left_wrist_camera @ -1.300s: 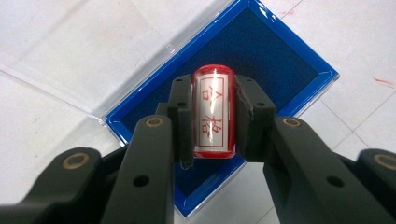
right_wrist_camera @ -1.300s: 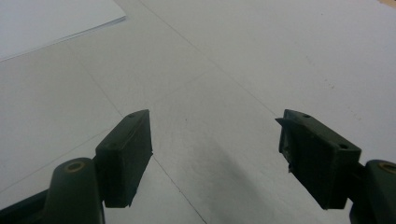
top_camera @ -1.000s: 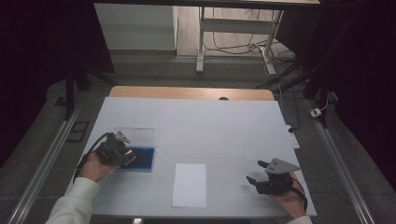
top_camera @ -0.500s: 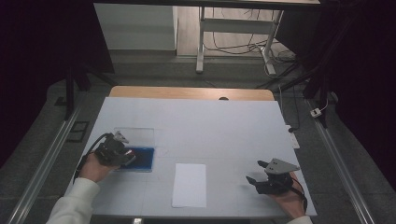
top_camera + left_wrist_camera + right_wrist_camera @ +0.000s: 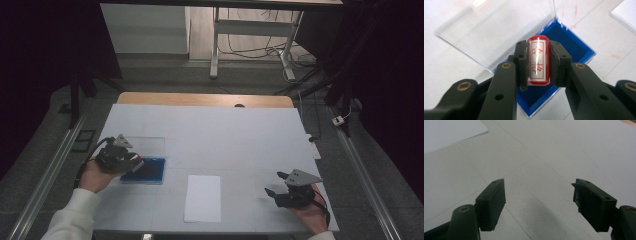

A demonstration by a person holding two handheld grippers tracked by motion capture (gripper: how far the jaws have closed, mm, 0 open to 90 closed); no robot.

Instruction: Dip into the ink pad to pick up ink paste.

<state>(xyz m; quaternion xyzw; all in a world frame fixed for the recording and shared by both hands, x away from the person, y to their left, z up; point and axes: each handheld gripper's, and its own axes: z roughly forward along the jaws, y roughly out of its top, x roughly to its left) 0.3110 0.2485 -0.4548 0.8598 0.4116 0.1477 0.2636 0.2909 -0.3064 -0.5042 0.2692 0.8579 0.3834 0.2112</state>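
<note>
Clearly red cylindrical stamp (image 5: 538,60), white-labelled

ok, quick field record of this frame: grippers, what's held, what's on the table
left gripper: shut on stamp, over ink pad
stamp: red cylinder, white label with red characters, held between the jaws
ink pad: blue tray, dark inside, clear lid open behind it
right gripper: open, holds nothing, low over bare table
paper: white sheet, flat, between the two grippers
table: white top, faint red marks near the ink pad
</note>
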